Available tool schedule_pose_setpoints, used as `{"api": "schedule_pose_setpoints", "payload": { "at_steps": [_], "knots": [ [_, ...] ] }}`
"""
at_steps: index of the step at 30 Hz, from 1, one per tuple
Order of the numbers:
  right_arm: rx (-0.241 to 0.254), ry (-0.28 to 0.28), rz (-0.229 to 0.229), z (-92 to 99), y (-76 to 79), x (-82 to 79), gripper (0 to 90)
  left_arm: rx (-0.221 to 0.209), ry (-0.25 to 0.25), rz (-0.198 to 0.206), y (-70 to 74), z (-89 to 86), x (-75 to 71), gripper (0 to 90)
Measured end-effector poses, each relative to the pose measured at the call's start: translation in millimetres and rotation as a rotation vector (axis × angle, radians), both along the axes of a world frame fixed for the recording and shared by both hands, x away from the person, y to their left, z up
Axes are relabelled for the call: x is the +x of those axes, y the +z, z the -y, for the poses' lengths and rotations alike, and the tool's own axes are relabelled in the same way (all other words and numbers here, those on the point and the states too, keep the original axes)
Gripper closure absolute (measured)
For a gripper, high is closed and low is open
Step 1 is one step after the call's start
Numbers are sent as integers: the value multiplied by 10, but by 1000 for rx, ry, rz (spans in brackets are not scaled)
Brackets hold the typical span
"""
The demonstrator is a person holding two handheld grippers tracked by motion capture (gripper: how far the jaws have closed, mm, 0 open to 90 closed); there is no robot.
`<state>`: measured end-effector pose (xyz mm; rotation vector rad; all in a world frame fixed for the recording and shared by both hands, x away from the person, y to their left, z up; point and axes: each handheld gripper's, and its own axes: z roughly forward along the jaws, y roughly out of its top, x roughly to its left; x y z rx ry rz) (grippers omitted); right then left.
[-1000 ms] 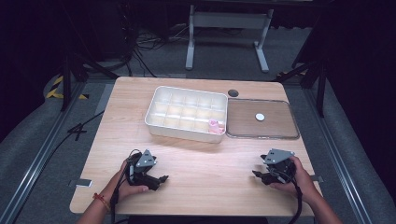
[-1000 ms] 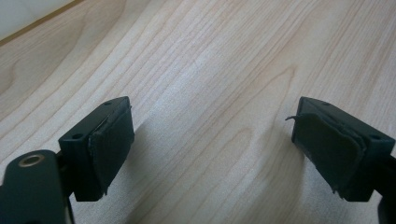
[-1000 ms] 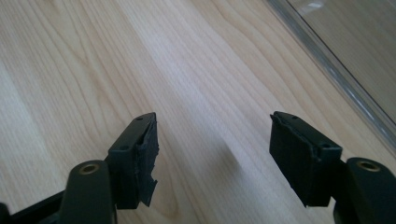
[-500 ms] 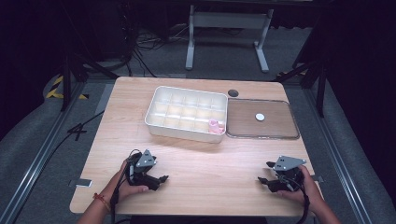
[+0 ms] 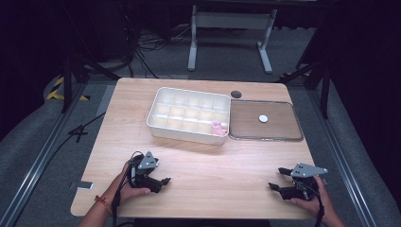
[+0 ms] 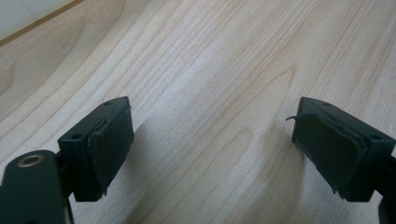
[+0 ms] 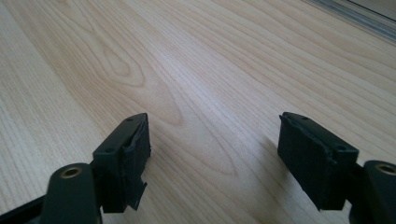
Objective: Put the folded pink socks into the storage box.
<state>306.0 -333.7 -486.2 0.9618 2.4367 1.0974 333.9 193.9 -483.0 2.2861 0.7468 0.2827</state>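
Note:
My left gripper (image 5: 162,184) rests low over the wooden table (image 5: 222,161) near its front left, held in a hand. Its jaws are open, with bare wood between the pads (image 6: 112,149). My right gripper (image 5: 275,178) is at the front right, also hand-held and open. Its jaws have just been opening and nothing lies between them; in the right gripper view they frame bare wood (image 7: 215,149). A white compartment box (image 5: 184,135) stands at the back middle, well away from both grippers, with a small pink item (image 5: 217,128) in its near right cell.
A flat brown tray with a clear rim (image 5: 283,127) lies right of the white box and carries a small white disc (image 5: 263,118). A dark round spot (image 5: 236,94) sits behind them. The table's front edge runs just under both hands.
My right gripper has slid right and toward the table's front edge, and its jaws stand wider. The left gripper has kept still.

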Motion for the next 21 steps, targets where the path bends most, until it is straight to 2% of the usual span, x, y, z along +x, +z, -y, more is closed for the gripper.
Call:
{"api": "schedule_pose_setpoints", "payload": {
  "at_steps": [21],
  "knots": [
    [2,-32,-5,17,-3,-9,243,-2,4,0,-1,4,-2,128]
  ]
}}
